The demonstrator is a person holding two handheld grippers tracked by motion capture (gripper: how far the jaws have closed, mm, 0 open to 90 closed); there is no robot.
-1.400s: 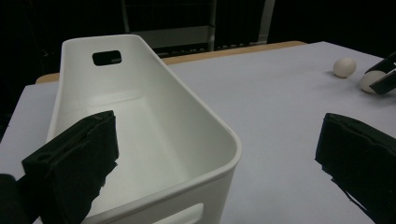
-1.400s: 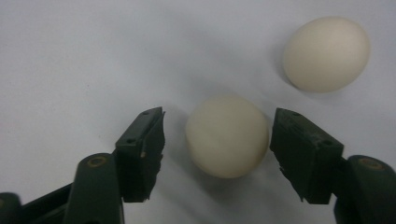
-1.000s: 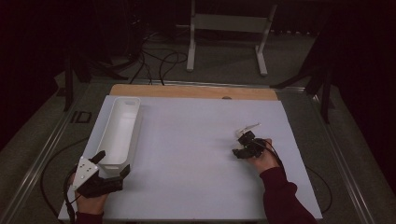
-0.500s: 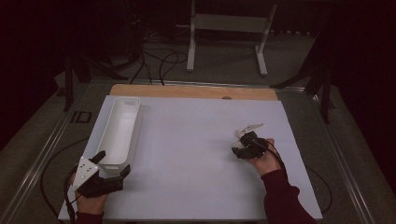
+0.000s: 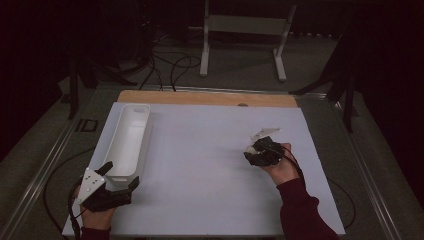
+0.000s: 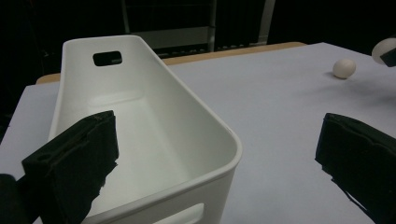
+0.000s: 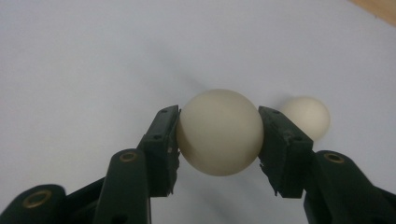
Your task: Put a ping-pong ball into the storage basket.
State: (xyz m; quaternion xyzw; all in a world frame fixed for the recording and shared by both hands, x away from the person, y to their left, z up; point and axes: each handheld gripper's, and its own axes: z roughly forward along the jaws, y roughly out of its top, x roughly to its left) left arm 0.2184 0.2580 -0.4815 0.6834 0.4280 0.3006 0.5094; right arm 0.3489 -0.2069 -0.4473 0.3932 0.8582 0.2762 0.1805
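Note:
A cream ball [image 7: 219, 131] sits between the pads of my right gripper [image 7: 219, 136], which is shut on it and holds it above the white table sheet [image 7: 93, 56]. A second cream ball [image 7: 308, 116] lies on the sheet just behind. In the high view the right gripper [image 5: 251, 151] is right of centre, with the ball hidden by the hand. My left gripper [image 5: 121, 173] stands open at the near end of a long white bin [image 5: 146, 135]. In the left gripper view its jaws straddle the bin's near corner [image 6: 224, 140], and the loose ball [image 6: 344, 68] rests far off.
The white sheet [image 5: 200, 165] covers most of a wooden table, whose bare edge [image 5: 210, 97] shows at the back. The bin is empty. A white stand [image 5: 240, 30] and cables [image 5: 165, 65] are on the dark floor beyond.
My right gripper has risen a little off the sheet with the ball in it. The left gripper and the bin have not moved.

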